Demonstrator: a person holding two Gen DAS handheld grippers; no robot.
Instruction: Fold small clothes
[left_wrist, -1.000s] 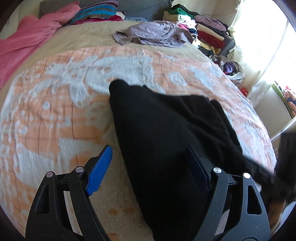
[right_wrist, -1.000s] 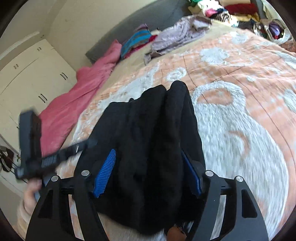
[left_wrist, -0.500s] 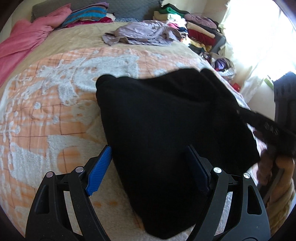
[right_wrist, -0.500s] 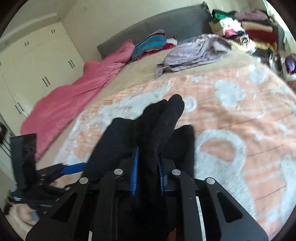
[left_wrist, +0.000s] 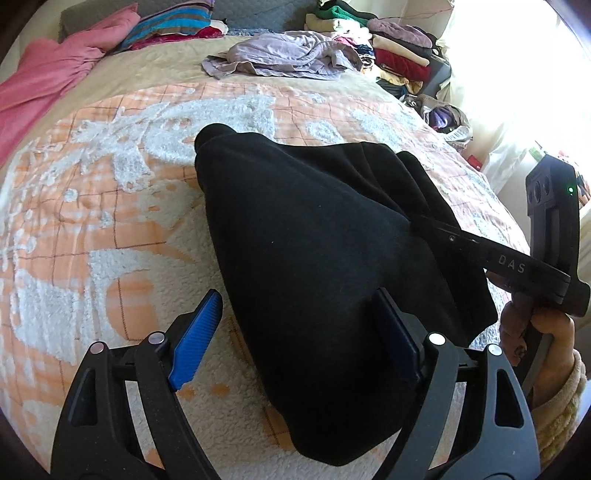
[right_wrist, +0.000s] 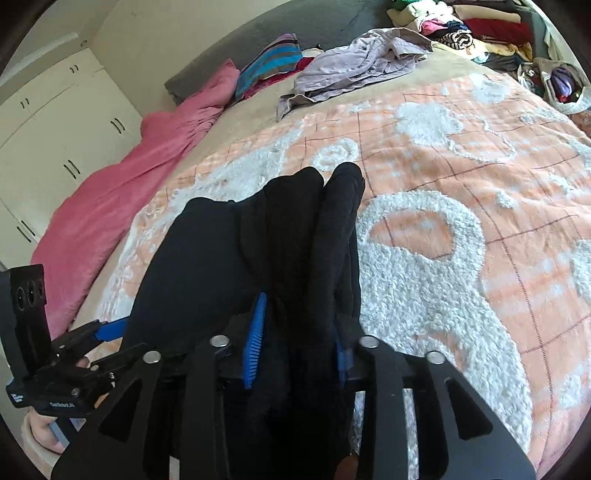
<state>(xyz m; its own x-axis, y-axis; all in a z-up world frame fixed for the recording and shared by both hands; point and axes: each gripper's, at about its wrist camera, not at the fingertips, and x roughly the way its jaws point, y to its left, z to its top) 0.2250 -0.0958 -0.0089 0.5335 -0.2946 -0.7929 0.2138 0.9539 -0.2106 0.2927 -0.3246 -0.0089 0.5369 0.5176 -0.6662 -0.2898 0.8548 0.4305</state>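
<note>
A black garment (left_wrist: 314, 251) lies on the orange and white bedspread (left_wrist: 92, 221), partly folded. My left gripper (left_wrist: 295, 332) is open, its jaws straddling the garment's near left part; the right blue pad (left_wrist: 397, 332) touches the cloth. My right gripper (right_wrist: 295, 339) is partly closed around a bunched fold of the same black garment (right_wrist: 288, 236), blue pads on both sides of it. The right gripper also shows in the left wrist view (left_wrist: 491, 258), reaching into the garment's right edge. The left gripper appears at the left of the right wrist view (right_wrist: 74, 362).
A crumpled lilac garment (left_wrist: 284, 55) lies at the far side of the bed. A pink blanket (left_wrist: 44, 85) and striped cloth (left_wrist: 173, 22) lie at the far left. Stacked folded clothes (left_wrist: 391, 48) and a bag (left_wrist: 443, 118) stand at the right beyond the bed edge.
My right gripper closed on a bunched fold of the black garment, then its jaws widened slightly. The garment's right side was lifted and pulled over. My left gripper stayed open.
</note>
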